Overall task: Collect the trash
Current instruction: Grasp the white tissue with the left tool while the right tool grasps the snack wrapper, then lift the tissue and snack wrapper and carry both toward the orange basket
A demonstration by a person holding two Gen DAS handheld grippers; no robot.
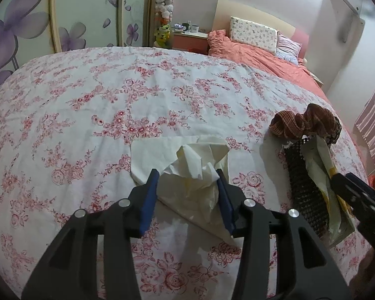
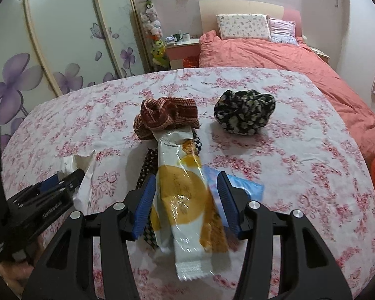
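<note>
1. The tissue [image 1: 187,175] is lying crumpled at lower centre of the left view on the floral cloth [image 1: 87,100], between the spread blue pads of the left hand-held gripper [image 1: 187,182], which is released.
2. The wrapper [image 2: 185,195] is sitting at lower centre of the right view, between the pads of the right hand-held gripper [image 2: 186,187]; I cannot tell whether they are pressing it.
3. A brown scrunchie [image 2: 162,117] is touching the wrapper's top; a black scrunchie [image 2: 245,115] is lying to its right.

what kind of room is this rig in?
A bedroom, almost certainly. A bed with a coral duvet and pillows stands behind the floral-covered table, beside a sliding wardrobe with purple flower doors and a nightstand.
</note>
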